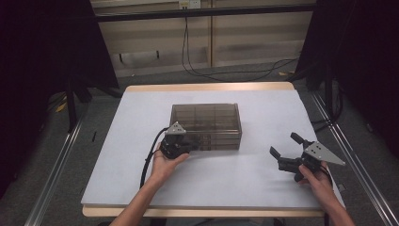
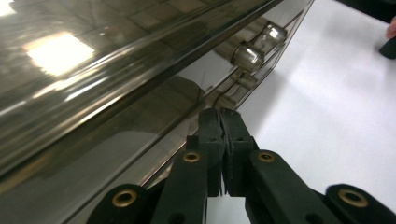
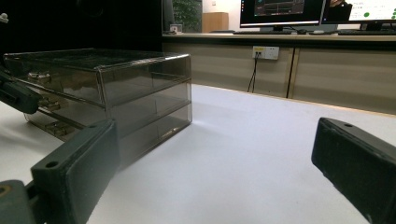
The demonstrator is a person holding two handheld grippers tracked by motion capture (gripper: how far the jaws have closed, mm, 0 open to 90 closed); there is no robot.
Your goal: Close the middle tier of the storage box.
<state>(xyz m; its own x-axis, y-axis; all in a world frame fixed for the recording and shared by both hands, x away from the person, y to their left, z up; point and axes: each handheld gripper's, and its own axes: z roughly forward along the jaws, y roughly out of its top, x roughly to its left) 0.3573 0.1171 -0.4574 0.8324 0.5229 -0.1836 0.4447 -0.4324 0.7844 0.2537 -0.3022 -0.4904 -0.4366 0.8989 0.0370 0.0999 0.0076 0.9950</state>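
Note:
A smoky see-through drawer box [image 1: 207,123] with three tiers stands in the middle of the white table [image 1: 263,108]. My left gripper [image 1: 192,144] is shut, its tips against the box's front low at the left end. In the left gripper view the jaws [image 2: 223,116] press together right at a drawer handle [image 2: 229,100] of the lowest tier. Whether a thin lip is pinched between them I cannot tell. Round knobs [image 2: 247,56] show higher up. My right gripper [image 1: 285,144] rests open at the table's right, nothing between its fingers [image 3: 79,168], pointing at the box [image 3: 107,84].
The table's wooden edge [image 1: 207,87] runs along the back, with cables [image 1: 221,73] on the floor behind it. Metal rails [image 1: 56,160] flank both sides. In the right gripper view, a bench with monitors [image 3: 280,9] stands beyond the table.

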